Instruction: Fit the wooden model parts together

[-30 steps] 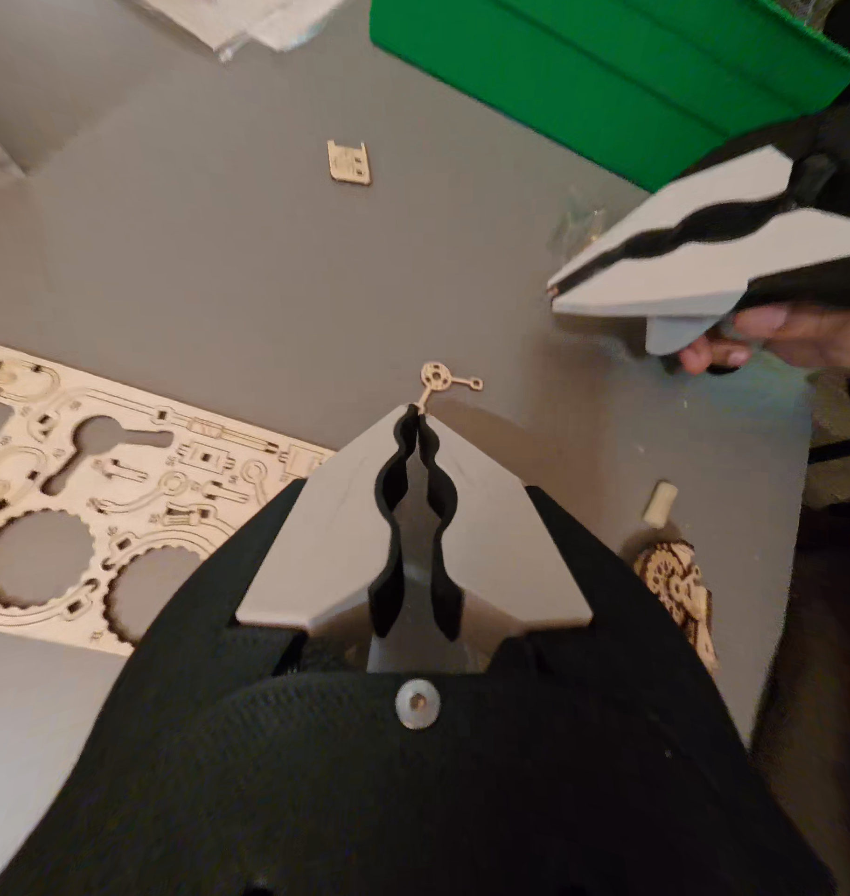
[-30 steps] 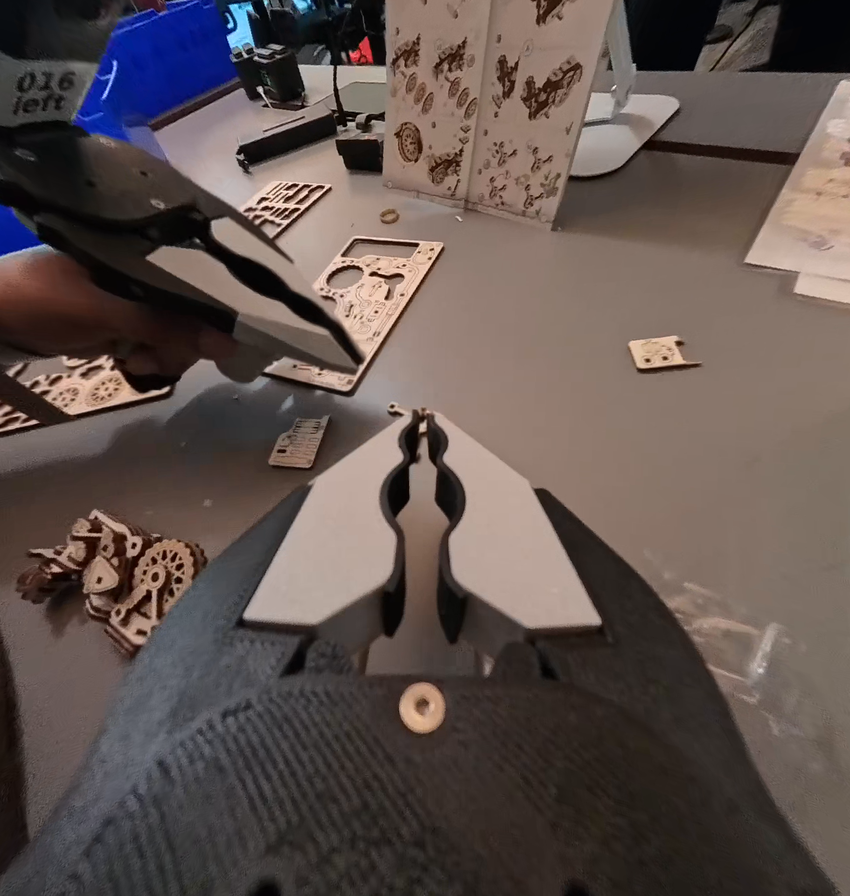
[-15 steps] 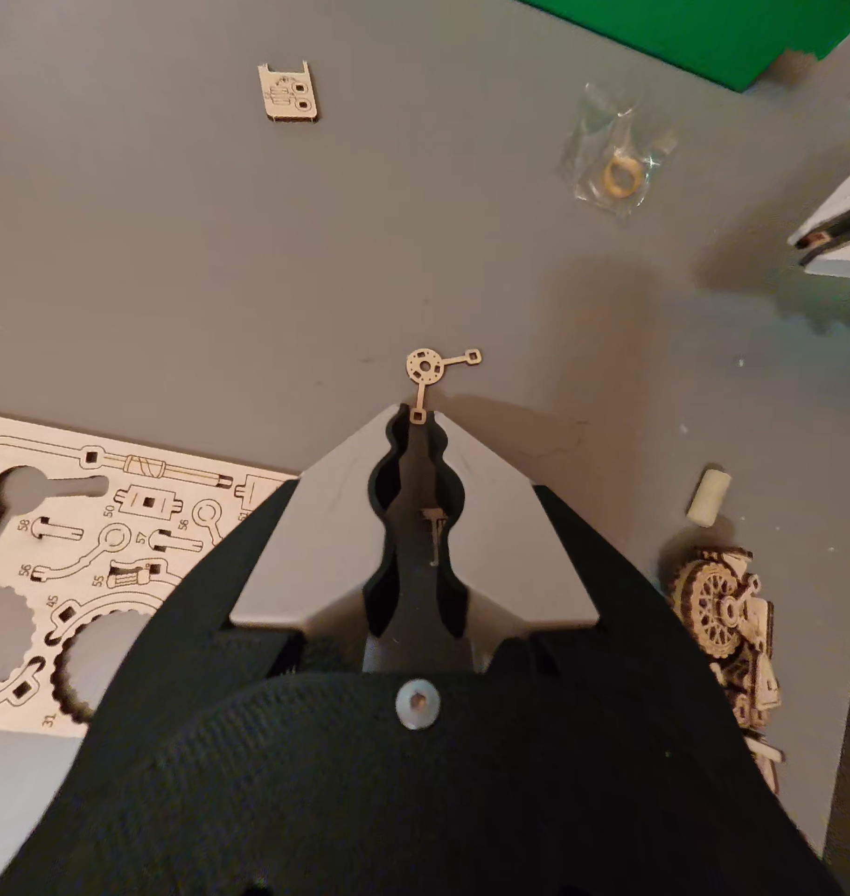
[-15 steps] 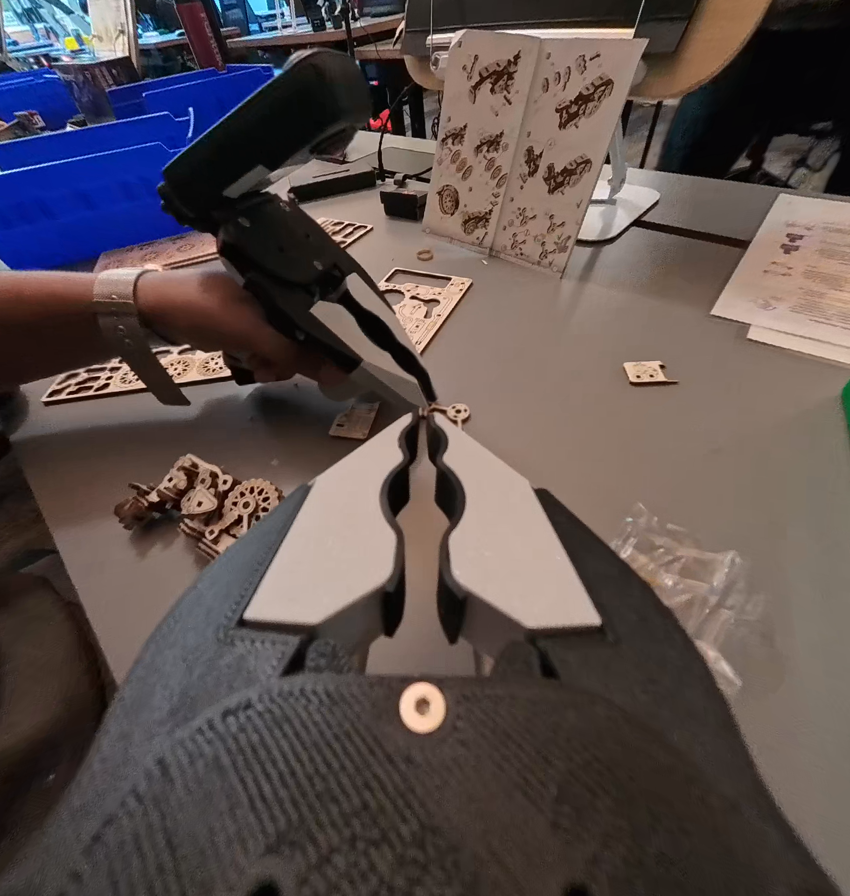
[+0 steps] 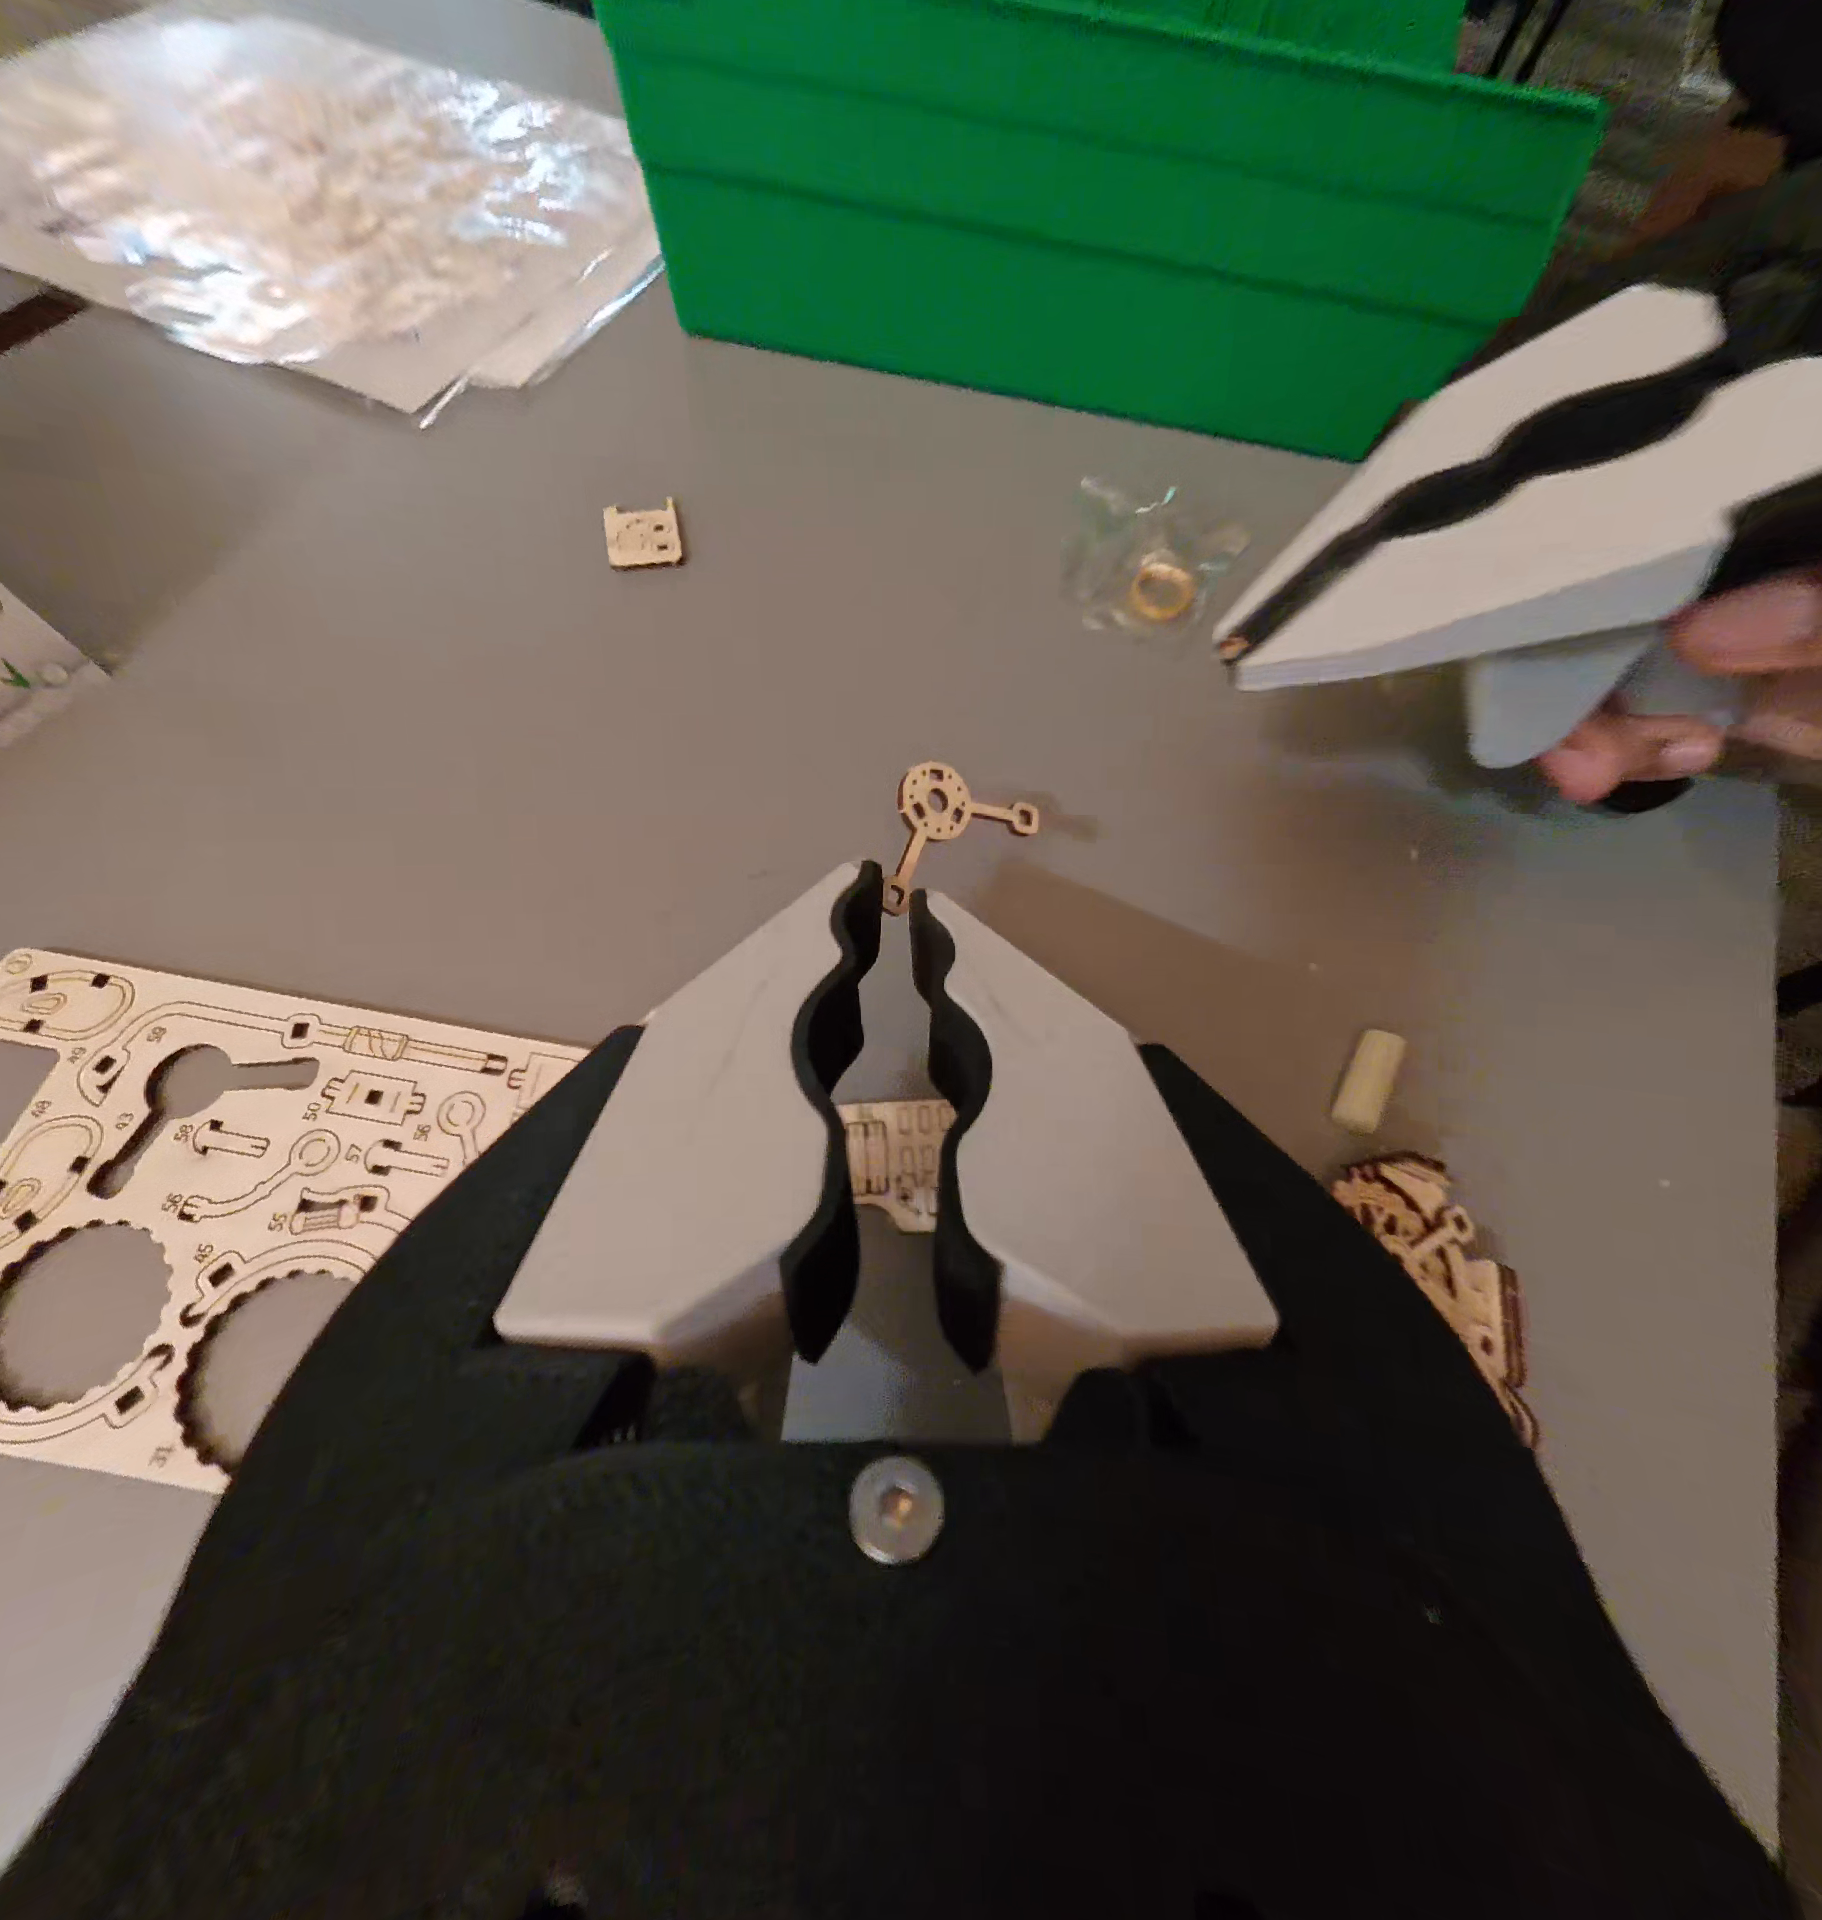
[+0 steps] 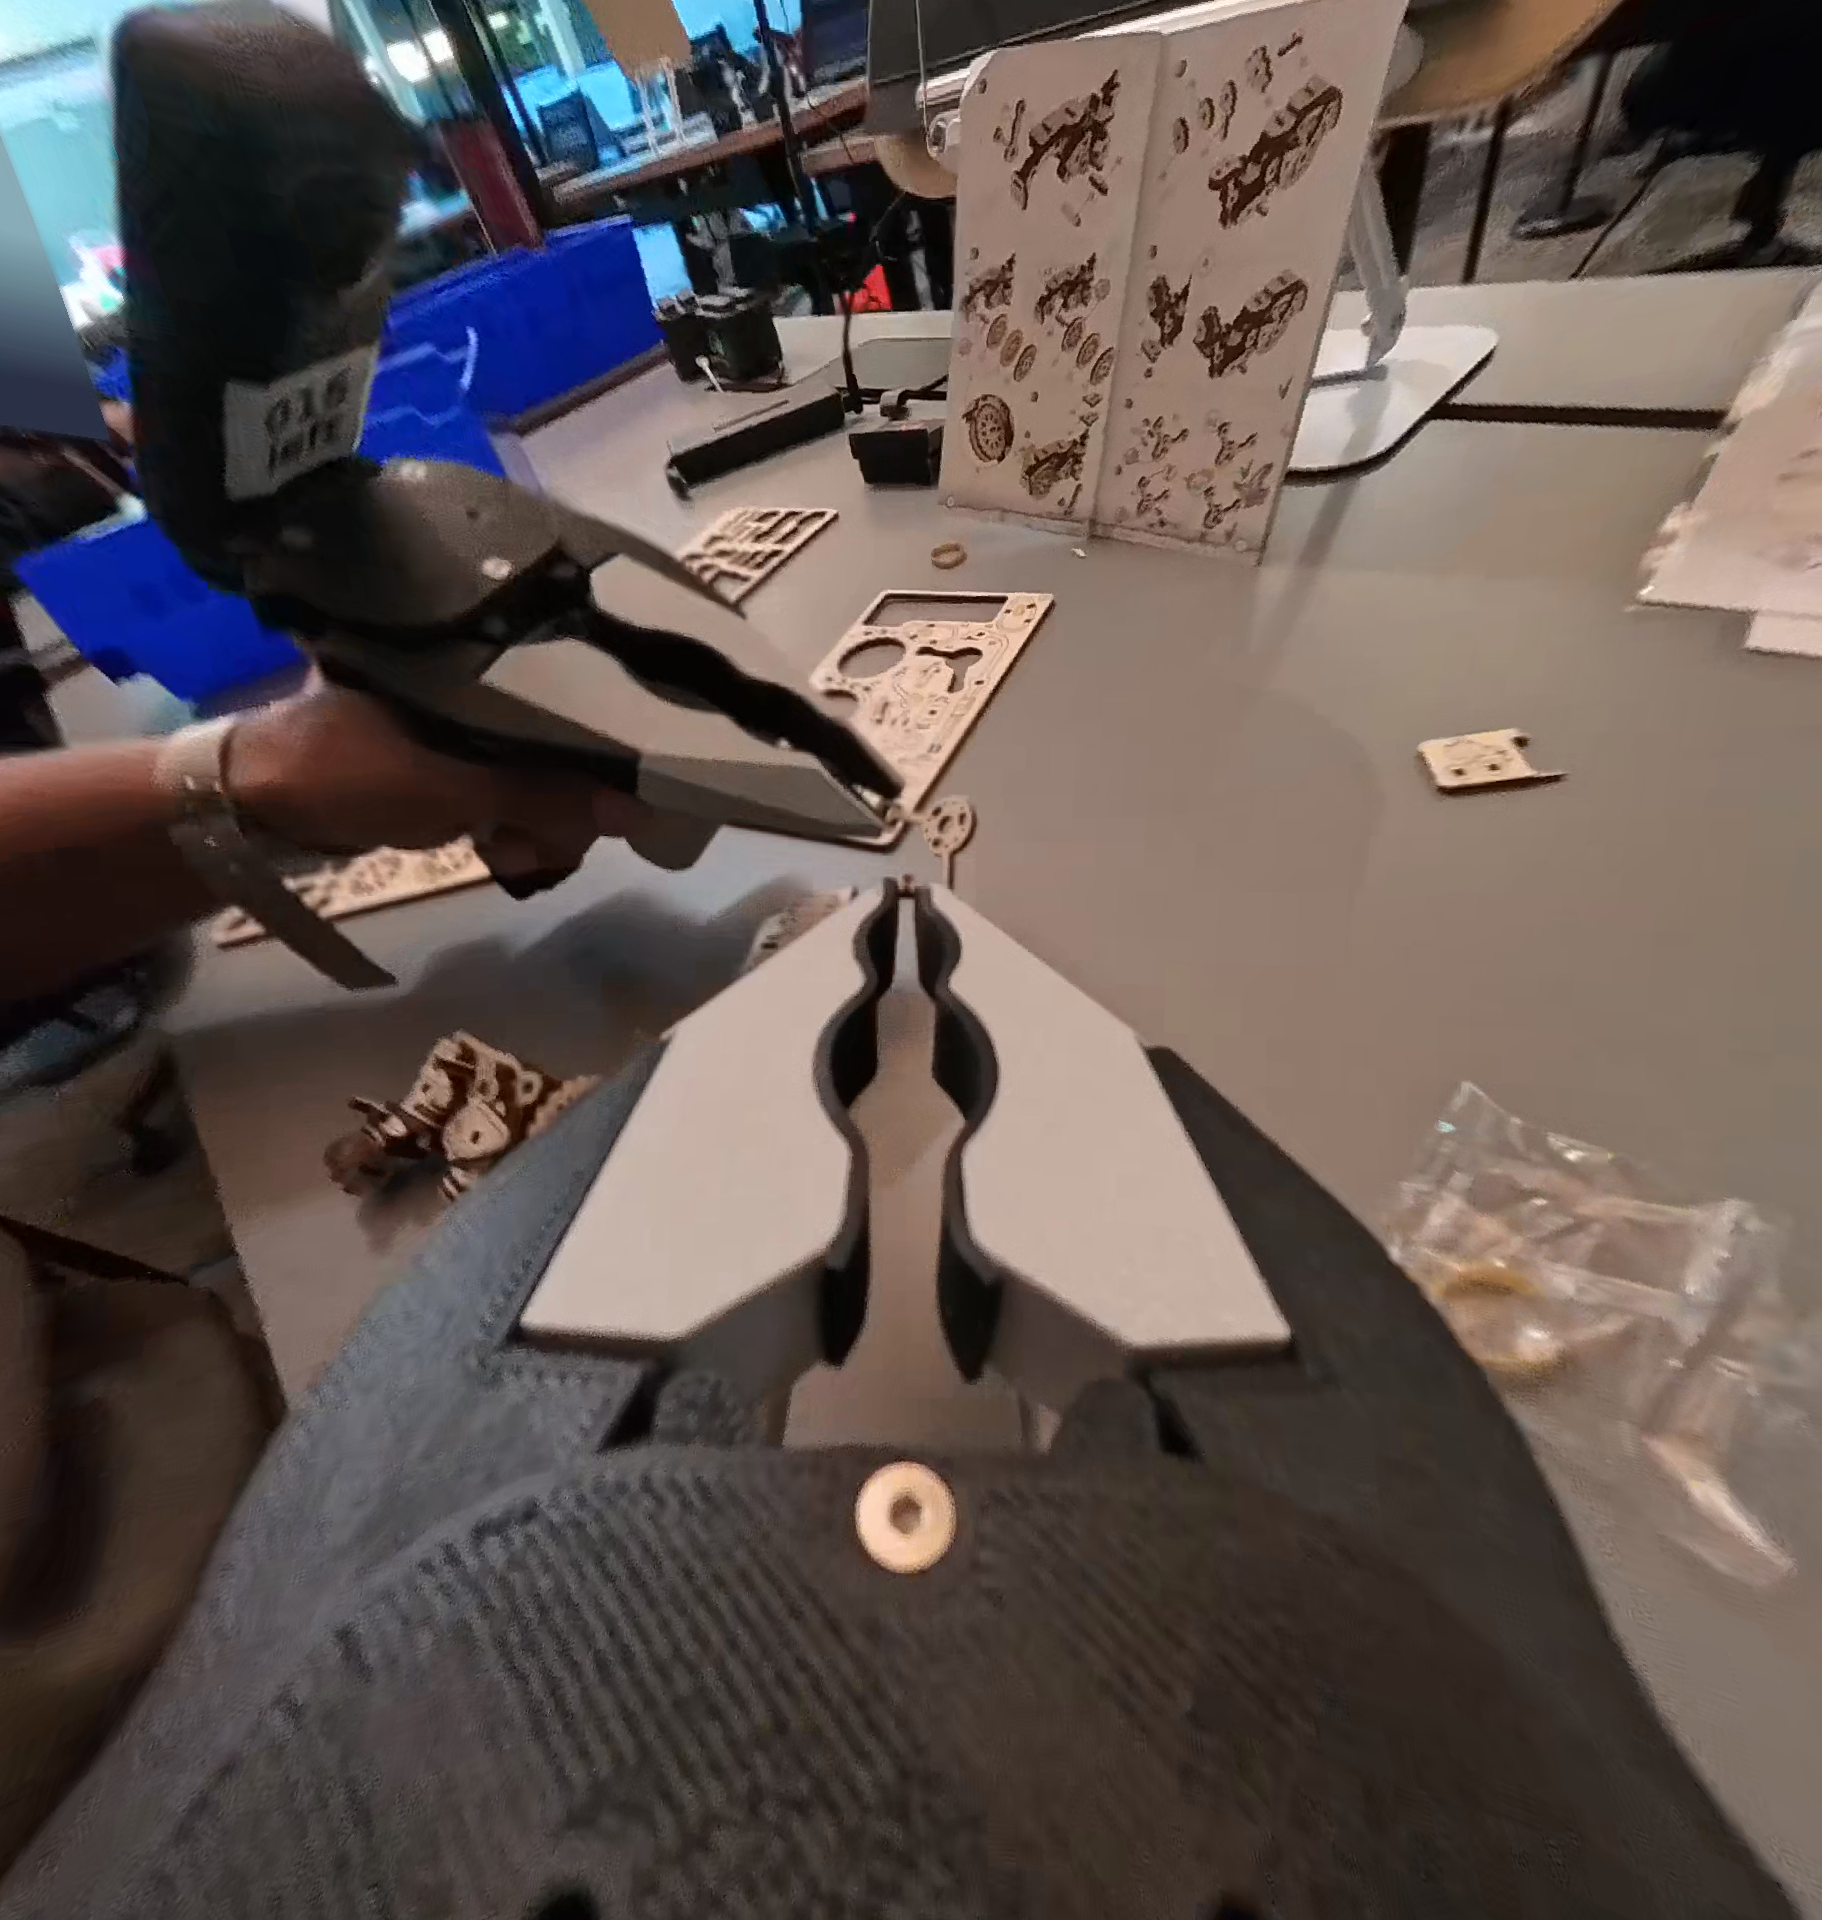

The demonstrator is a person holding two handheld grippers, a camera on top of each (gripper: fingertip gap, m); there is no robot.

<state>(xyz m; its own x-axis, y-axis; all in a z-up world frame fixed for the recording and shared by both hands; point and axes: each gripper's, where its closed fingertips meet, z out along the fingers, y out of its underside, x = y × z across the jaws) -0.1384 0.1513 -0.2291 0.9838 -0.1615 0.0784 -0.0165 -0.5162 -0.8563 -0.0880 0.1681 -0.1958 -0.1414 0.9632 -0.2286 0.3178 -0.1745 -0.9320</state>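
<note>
Since half a second ago the left tool has lifted and tilted, bringing the green bin back into its view, and the right tool has come in closer from the right. The left tool's tips pinch the end of one arm of the wooden part, a small perforated disc with two thin arms, held up above the grey worktop. The right tool's tips are nearly together; a dark sliver seems to sit between them, but I cannot tell whether they hold anything.

The risk I judge greatest is the grip itself: only the small end of a slender arm is caught, so any push from the other tool could swing the part round, snap the arm, or pop it free onto the worktop. The partly built model lies near the worktop edge, where a careless sweep could knock it off.
</note>
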